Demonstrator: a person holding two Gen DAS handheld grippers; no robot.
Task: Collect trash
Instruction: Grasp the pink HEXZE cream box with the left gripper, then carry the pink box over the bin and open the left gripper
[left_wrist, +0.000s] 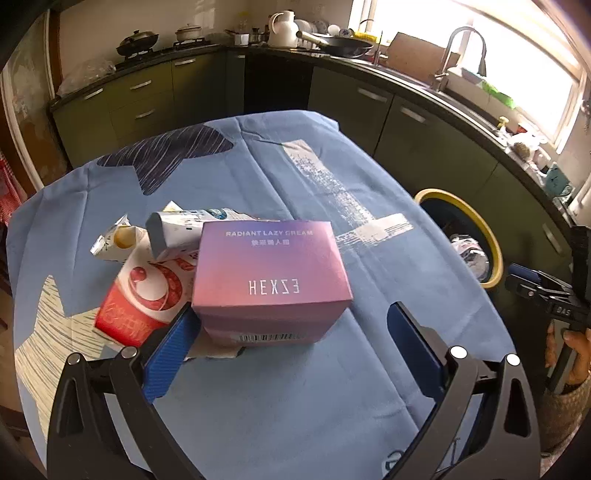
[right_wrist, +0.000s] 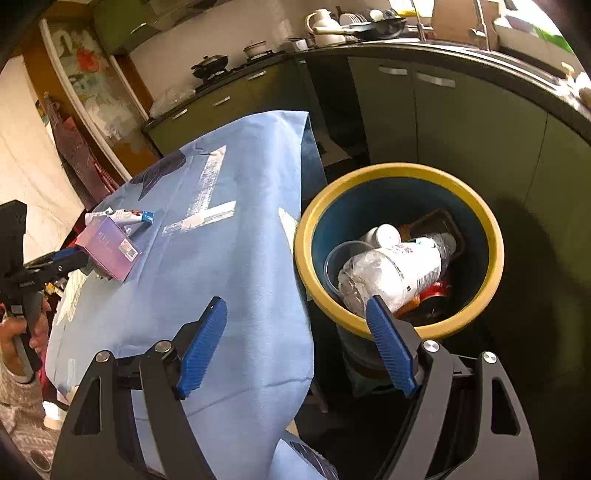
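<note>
While both my tongs, left and right, gape released, a box sits on the blue-clothed desk; bin beside, green cabinets behind.

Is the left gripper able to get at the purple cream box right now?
Probably yes: the left gripper is open, the purple cream box sits between its fingers, nothing blocking.

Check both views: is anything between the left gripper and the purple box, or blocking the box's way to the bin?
Nothing visible. The open left gripper already flanks the purple box; bare tablecloth lies between it and the yellow-rimmed bin, whose mouth is open.
</note>
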